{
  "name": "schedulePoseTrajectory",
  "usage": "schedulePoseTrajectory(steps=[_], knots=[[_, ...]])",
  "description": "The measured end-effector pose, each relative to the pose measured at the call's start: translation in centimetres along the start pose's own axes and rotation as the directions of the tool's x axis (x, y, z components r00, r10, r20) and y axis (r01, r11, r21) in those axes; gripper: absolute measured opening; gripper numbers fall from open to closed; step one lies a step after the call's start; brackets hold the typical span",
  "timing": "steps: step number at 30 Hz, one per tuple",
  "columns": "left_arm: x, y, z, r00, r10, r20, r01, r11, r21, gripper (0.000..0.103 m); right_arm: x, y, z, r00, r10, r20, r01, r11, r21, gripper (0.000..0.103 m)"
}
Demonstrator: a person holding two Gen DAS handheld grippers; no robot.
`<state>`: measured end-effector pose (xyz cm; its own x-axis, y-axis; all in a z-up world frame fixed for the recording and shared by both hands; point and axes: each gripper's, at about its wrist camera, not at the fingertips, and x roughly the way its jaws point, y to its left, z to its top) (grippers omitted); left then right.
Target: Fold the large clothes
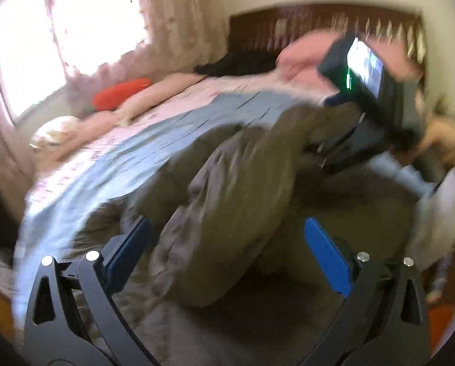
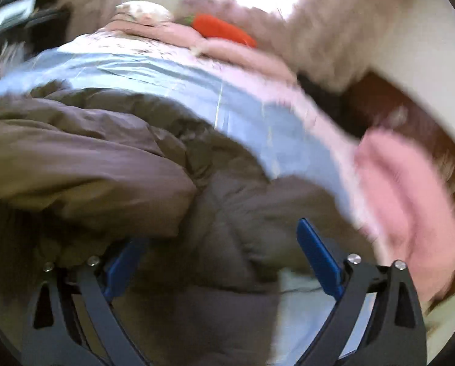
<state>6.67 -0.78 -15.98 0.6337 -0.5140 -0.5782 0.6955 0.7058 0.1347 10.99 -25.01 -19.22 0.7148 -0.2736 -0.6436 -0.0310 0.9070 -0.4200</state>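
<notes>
A large padded grey-brown and olive jacket (image 1: 221, 183) lies crumpled on the bed. It also shows in the right wrist view (image 2: 111, 164). My left gripper (image 1: 227, 228) is open, its blue pads (image 1: 328, 256) spread wide above the jacket, holding nothing. My right gripper (image 2: 221, 238) is open too, its blue pads (image 2: 318, 256) apart over the jacket's quilted part. The right gripper's body with its lit screen (image 1: 367, 70) shows in the left wrist view, over the jacket's far end. Both views are motion-blurred.
The bed has a light blue sheet (image 1: 154, 134) and pink bedding (image 2: 410, 189). An orange carrot-shaped cushion (image 1: 120, 93) lies by the window curtains (image 1: 166, 9). A dark wooden headboard (image 1: 288, 21) stands behind. A black garment (image 1: 236, 62) lies near the headboard.
</notes>
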Motion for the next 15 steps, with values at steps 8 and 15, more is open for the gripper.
schedulePoseTrajectory(steps=[8, 15], knots=[[0.8, 5.2, -0.6, 0.983, 0.158, 0.097, -0.102, 0.897, -0.431, 0.101, -3.1, -4.3, 1.6, 0.969, 0.147, 0.197, -0.205, 0.925, 0.320, 0.102], [15.4, 6.1, -11.0, 0.896, 0.230, -0.379, -0.415, 0.736, -0.535, 0.101, 9.3, 7.6, -2.8, 0.993, 0.094, -0.075, -0.070, 0.959, 0.275, 0.102]])
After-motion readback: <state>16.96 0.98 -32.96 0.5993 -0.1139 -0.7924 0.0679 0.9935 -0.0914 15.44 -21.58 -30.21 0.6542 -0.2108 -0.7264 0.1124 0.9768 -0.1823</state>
